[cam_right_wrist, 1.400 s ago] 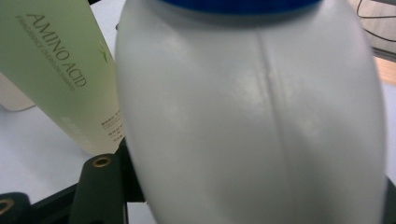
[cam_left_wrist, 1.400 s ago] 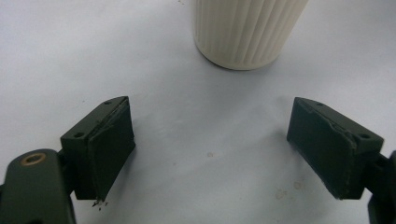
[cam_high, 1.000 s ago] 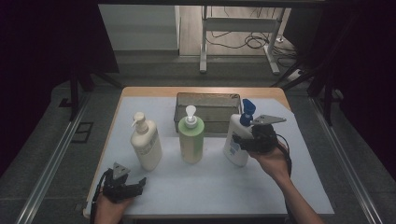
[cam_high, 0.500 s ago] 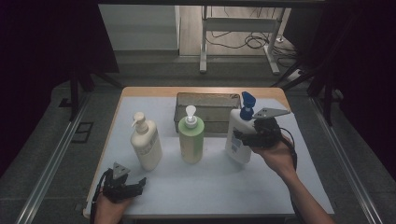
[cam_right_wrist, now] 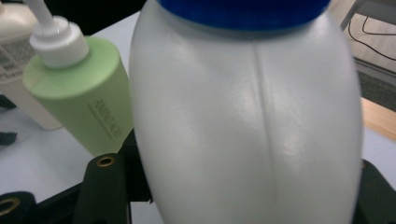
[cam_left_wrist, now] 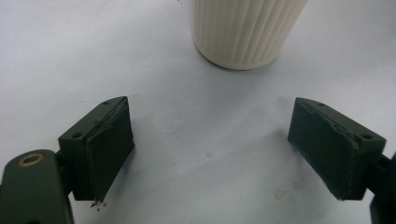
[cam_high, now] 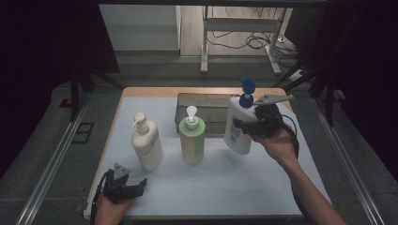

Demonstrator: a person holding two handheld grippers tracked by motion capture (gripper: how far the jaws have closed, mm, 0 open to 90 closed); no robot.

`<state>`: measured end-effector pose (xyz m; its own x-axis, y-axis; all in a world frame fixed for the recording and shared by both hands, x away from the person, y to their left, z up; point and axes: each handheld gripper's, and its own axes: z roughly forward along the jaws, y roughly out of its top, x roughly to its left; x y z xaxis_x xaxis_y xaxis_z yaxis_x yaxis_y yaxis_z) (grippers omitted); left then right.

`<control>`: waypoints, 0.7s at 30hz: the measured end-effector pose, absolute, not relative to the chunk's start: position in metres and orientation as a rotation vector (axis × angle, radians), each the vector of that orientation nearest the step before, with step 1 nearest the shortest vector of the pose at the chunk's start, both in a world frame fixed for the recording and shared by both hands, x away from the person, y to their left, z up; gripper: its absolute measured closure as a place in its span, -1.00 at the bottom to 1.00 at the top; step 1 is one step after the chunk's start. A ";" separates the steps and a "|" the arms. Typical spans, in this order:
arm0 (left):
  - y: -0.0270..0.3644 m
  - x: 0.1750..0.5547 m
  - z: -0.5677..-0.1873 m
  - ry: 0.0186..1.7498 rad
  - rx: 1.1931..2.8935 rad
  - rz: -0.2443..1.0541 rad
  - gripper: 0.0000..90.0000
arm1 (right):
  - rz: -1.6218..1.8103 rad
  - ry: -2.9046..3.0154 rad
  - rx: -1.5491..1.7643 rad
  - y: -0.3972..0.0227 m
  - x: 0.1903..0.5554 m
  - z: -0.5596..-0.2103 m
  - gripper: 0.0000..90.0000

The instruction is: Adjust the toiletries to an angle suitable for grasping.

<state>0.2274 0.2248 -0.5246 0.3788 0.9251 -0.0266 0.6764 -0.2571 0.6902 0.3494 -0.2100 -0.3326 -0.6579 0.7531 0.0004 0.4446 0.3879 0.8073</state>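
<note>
In the high view, the right gripper (cam_high: 251, 125) grasps the white bottle (cam_high: 238, 126) right of centre, tilted and lifted off the table (cam_high: 244, 187). The left gripper (cam_high: 127, 187) rests at the lower left. In the left gripper view, its jaws stand wide apart around nothing, with a cream bottle (cam_left_wrist: 245, 30) at the top. In the right gripper view, the white bottle (cam_right_wrist: 247, 121) sits between the jaws, with a green bottle (cam_right_wrist: 81, 98) on the left.

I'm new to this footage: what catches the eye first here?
The white bottle with the blue pump, lifted and tilted at the table's right, clamped in the right claw. Left of it stand a green bottle and a cream bottle; the left claw rests open near the front edge.
</note>
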 end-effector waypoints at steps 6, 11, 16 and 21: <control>0.225 0.227 -0.525 1.373 2.023 0.518 -0.70 | 1.171 2.263 1.027 -0.202 0.359 -0.321 -0.11; 0.225 0.227 -0.525 1.372 2.024 0.516 -0.70 | 1.167 2.258 1.009 -0.194 0.367 -0.315 -0.11; 0.225 0.228 -0.525 1.369 2.026 0.514 -0.71 | 1.164 2.253 1.003 -0.186 0.377 -0.311 -0.11; 0.225 0.228 -0.525 1.368 2.027 0.511 -0.72 | 1.172 2.233 1.013 -0.180 0.388 -0.306 -0.11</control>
<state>0.2277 0.2247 -0.5246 0.3849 0.9225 -0.0292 0.6771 -0.2607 0.6882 0.3879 -0.1801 -0.3059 -0.6462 0.7626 -0.0307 0.4080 0.3792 0.8305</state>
